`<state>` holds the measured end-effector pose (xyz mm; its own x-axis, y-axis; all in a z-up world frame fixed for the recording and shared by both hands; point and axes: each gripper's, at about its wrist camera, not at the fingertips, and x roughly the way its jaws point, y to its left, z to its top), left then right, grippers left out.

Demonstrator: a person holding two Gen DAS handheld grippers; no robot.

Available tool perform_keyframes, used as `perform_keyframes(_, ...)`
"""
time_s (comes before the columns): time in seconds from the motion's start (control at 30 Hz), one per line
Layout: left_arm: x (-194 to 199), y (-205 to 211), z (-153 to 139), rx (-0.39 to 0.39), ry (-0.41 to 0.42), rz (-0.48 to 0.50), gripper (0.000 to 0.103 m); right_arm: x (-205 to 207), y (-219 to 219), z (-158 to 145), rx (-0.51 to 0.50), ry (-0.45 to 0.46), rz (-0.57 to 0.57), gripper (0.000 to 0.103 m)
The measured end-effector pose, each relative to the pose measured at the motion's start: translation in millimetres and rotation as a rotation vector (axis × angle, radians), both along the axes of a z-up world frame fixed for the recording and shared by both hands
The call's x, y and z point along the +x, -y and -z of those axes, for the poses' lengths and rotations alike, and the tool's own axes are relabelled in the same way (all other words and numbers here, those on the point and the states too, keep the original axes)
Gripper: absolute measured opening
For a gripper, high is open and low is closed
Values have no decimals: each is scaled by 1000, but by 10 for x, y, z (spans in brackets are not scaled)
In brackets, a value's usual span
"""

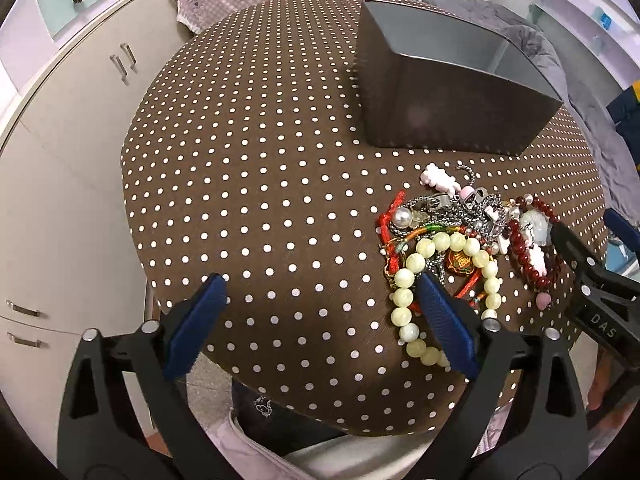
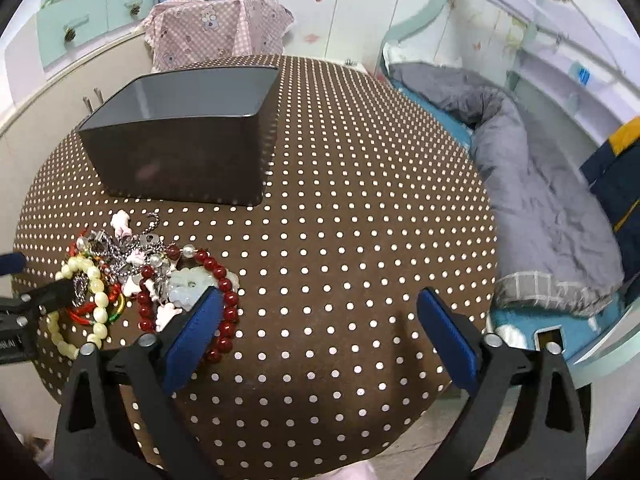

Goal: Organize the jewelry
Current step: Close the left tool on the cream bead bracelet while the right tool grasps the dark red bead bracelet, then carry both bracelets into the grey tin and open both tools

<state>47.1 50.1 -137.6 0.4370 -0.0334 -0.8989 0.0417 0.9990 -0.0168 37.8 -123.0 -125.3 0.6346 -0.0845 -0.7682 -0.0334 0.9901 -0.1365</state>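
Note:
A tangled jewelry pile point(image 1: 472, 236) lies on the brown dotted table point(image 1: 260, 184): a pale yellow bead bracelet point(image 1: 404, 304), a dark red bead bracelet point(image 1: 534, 272), silver chains, red cords and pink charms. The pile also shows in the right wrist view point(image 2: 144, 280). A dark grey open box point(image 1: 448, 92) stands behind it, also in the right wrist view point(image 2: 180, 152). My left gripper point(image 1: 320, 292) is open and empty, its right finger over the yellow beads. My right gripper point(image 2: 320, 308) is open and empty, its left finger beside the red beads point(image 2: 226, 312).
White cabinets point(image 1: 60, 160) stand left of the table. A bed with a grey quilt point(image 2: 540, 200) lies to the right. A pink checked cloth point(image 2: 216, 32) covers something behind the table. The right gripper's arm point(image 1: 592, 280) shows at the left view's right edge.

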Motion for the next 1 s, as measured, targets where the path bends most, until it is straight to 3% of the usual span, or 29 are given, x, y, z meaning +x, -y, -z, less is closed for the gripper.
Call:
perform_keyframes(0.07, -25, 8, -41, -4, 10, 16, 73, -14, -7, 5, 26, -2, -25, 66)
perform_keyframes(0.1, -41, 1, -65, -11, 20, 24, 57, -14, 7, 5, 43, -4, -33, 58)
perform_keyframes(0.13, -48, -9, -77, -17, 25, 29, 40, -14, 18, 10, 56, -7, -38, 37)
perform_keyframes(0.17, -59, -17, -90, -29, 27, 36, 32, 3, 19, 24, 56, -21, -39, 20)
perform_keyframes(0.27, -45, -67, -94, -43, 21, 41, 19, 13, 0, 61, 71, -35, -60, 8)
perform_keyframes(0.33, -45, -121, -93, -70, 14, 41, 9, 7, 10, 54, 88, -35, -61, 7)
perform_keyframes(0.6, 34, -214, -141, -165, -4, 34, 9, -45, 92, -142, 128, 13, -67, 7)
perform_keyframes(1.0, 41, -193, -422, -200, 72, 65, 9, -58, 74, -420, 127, 86, -108, 7)
